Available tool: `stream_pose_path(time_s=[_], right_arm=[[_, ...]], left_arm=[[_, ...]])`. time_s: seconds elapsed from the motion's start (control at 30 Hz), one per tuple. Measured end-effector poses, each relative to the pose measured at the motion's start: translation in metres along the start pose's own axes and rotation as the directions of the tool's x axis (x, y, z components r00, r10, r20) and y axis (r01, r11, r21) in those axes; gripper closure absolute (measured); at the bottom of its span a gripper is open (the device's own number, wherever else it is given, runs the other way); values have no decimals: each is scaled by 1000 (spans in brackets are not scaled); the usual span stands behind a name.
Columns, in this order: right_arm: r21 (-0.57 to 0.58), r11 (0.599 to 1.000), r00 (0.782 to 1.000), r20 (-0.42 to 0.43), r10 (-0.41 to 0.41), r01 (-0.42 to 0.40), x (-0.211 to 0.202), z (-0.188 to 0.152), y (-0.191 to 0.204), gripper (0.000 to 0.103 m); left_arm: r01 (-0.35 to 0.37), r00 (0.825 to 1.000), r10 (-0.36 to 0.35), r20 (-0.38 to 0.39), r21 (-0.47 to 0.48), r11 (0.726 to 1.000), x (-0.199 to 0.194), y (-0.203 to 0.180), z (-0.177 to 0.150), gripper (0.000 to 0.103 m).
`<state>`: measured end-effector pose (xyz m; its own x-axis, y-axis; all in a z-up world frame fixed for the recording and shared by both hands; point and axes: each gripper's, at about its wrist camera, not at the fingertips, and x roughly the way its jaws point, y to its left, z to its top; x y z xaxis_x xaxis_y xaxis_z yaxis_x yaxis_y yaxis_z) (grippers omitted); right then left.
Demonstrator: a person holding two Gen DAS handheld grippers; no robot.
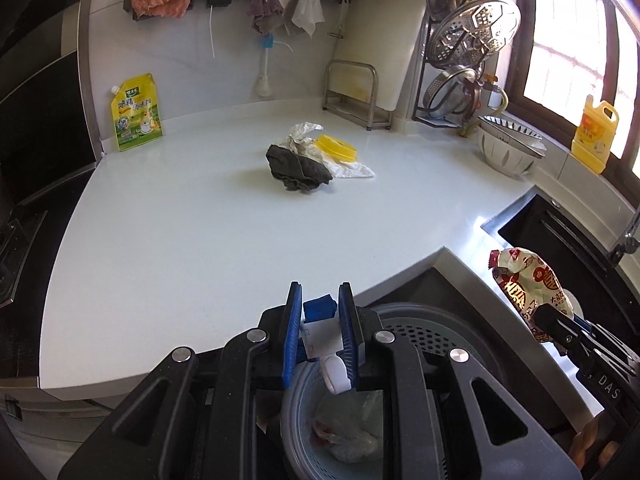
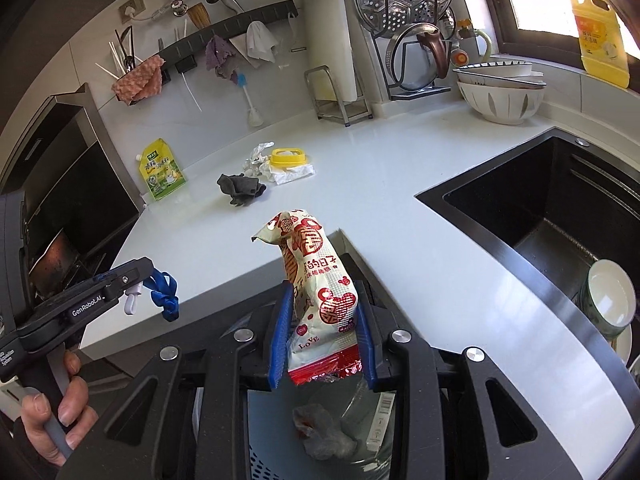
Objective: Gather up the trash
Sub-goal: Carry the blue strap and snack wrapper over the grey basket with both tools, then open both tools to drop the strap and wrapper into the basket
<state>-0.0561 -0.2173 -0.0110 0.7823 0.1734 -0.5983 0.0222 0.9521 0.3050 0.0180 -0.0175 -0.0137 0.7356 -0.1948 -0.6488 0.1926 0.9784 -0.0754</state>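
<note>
A snack wrapper (image 2: 316, 296) and a blue-and-white scrap (image 1: 320, 320) are clamped by the right gripper (image 2: 322, 344) and left gripper (image 1: 320, 332), poised for dropping into the bin (image 1: 304, 432).

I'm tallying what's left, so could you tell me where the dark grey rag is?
The dark grey rag lies mid-counter beside the crumpled paper.

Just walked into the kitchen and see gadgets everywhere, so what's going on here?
A person is clearing trash off the counter with a handheld gripper in each hand. The left gripper has its jaws shut on a blue and white scrap, and the right gripper has its jaws shut on a red and white snack wrapper. Both hang over a trash basket that already holds some waste. A dark rag, crumpled paper and a yellow lid are on the counter.
</note>
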Motion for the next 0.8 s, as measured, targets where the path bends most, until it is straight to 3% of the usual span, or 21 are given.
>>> stream_pose_path(time_s=[0.33,0.8], right_arm=[[10,1000,999,-49,-22,22,-8,-57,-4,74],[0,1000,993,-112,-22,22,3,-88,-2,74]], left_arm=[[46,995,-41,-87,61,997,11,-16,-50,84],[116,981,-98,-166,100,988,29,-31,-80,84]])
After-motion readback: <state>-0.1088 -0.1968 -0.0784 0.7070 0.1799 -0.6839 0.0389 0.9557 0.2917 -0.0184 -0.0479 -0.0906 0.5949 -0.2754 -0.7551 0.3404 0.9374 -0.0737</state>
